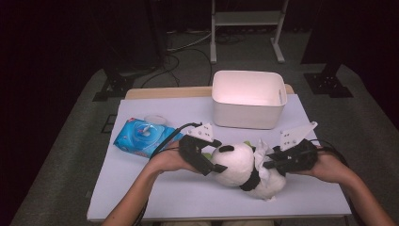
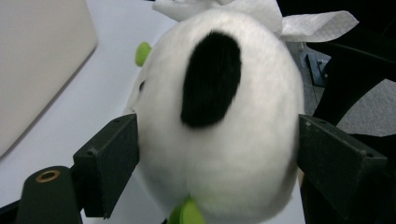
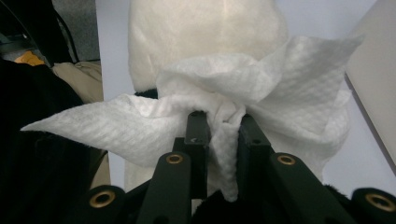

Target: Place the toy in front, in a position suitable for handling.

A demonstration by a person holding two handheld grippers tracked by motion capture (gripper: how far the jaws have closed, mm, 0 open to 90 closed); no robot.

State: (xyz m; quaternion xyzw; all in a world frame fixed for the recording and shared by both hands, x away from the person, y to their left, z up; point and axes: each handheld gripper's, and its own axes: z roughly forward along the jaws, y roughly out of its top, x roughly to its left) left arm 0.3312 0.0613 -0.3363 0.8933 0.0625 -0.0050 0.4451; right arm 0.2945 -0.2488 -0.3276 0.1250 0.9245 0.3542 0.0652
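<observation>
On table (image 1: pixel 141 197), panda (image 1: pixel 240 167) lengthwise left-right

The round white-and-black plush panda toy (image 2: pixel 219 140) has soft, matt, fuzzy fabric with small smooth green bits. The crumpled white paper tissue (image 3: pixel 224 93) shows an embossed, quilted grain. The black jaws look like hard matt plastic with brass-coloured insets. The white rectangular plastic bin (image 1: pixel 248 99) is smooth with a faint sheen; the blue wipes packet (image 1: pixel 141 137) is glossy film; the pale counter (image 1: pixel 188 193) is matt.

No legible text — none anywhere
</observation>
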